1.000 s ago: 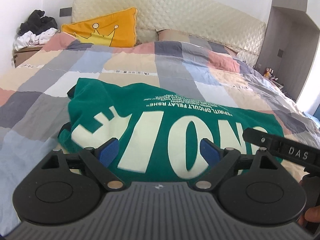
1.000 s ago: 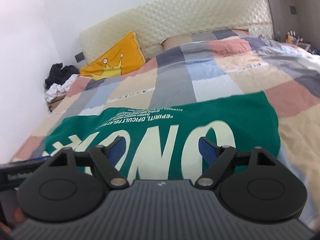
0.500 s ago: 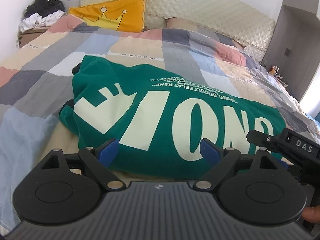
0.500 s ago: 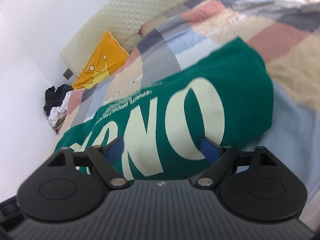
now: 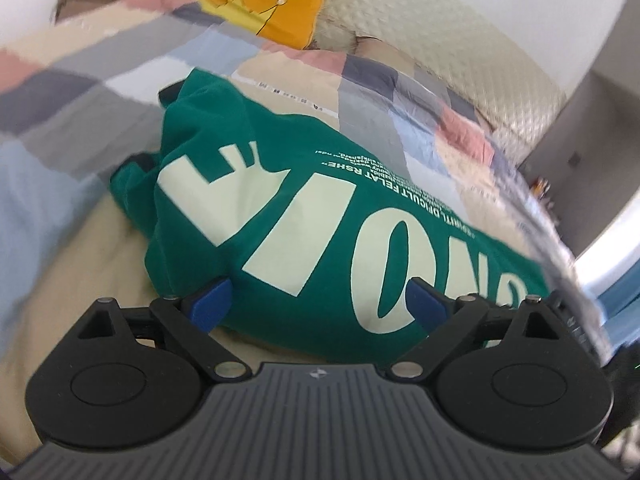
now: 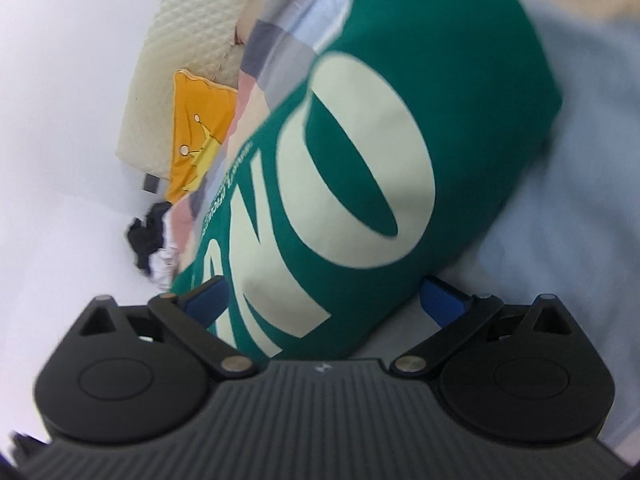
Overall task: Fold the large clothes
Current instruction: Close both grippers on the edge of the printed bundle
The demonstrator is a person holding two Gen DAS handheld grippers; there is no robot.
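Note:
A green shirt (image 5: pixel 280 208) with big cream letters lies folded into a long band on the patchwork quilt (image 5: pixel 100 92). My left gripper (image 5: pixel 318 306) hovers over its near edge toward the left end; its jaws are opening, blue pads (image 5: pixel 210 304) wide apart and pressing on nothing. In the right wrist view the picture is rolled hard to one side. The shirt (image 6: pixel 360 140) fills that view, and my right gripper (image 6: pixel 324 300) stands at the shirt's right end with its jaws opening; the shirt's near edge lies between the pads, untouched.
A yellow crown cushion (image 5: pixel 264 8) leans on the padded cream headboard (image 5: pixel 440 32) at the bed's far end. A heap of dark and white clothes (image 6: pixel 154 248) sits beside the bed by the white wall. A grey wall unit (image 5: pixel 592 140) stands at the right.
Both grippers have dropped closer to the shirt and rolled, the right one strongly, so its view now tilts sideways. Both sets of jaws stand slightly wider. The shirt has not moved.

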